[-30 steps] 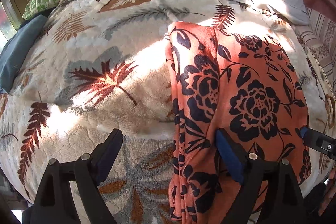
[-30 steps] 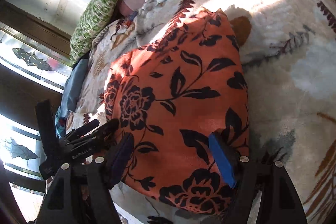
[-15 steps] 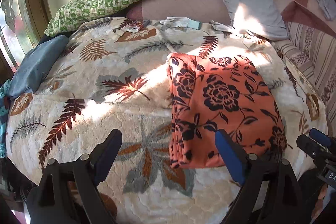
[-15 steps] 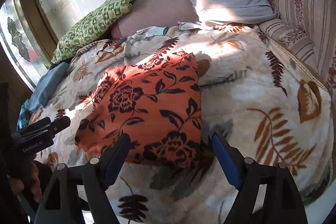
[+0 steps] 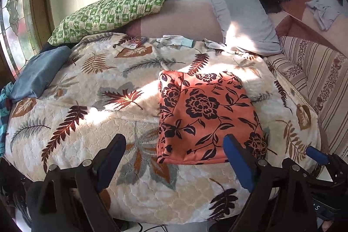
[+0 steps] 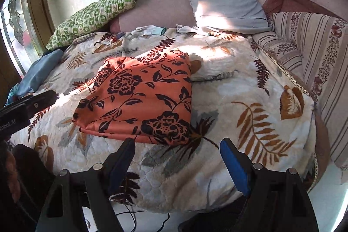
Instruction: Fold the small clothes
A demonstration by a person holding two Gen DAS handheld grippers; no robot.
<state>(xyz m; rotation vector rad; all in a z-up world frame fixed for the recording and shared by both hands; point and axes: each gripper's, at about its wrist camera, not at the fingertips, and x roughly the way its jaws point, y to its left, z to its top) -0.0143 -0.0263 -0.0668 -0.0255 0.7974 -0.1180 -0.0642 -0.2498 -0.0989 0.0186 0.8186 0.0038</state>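
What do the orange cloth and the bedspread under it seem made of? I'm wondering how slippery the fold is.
Orange cloth: looks like thin, smooth woven fabric with a slight sheen, maybe satin-like; it lies flat with crisp edges. Bedspread: appears thick, plush fleece, matte and fuzzy with a quilted, dimpled surface.

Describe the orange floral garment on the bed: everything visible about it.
The orange floral garment is thin, smooth-looking fabric printed with black roses, leaves and vines. It is folded into a flat, roughly square stack; layered edges show along its left side in the left wrist view, and the near edge looks like a rounded fold. It lies on the leaf-patterned blanket, partly in sunlight at its far end. Nothing else touches it: both grippers are open, short of it and empty.
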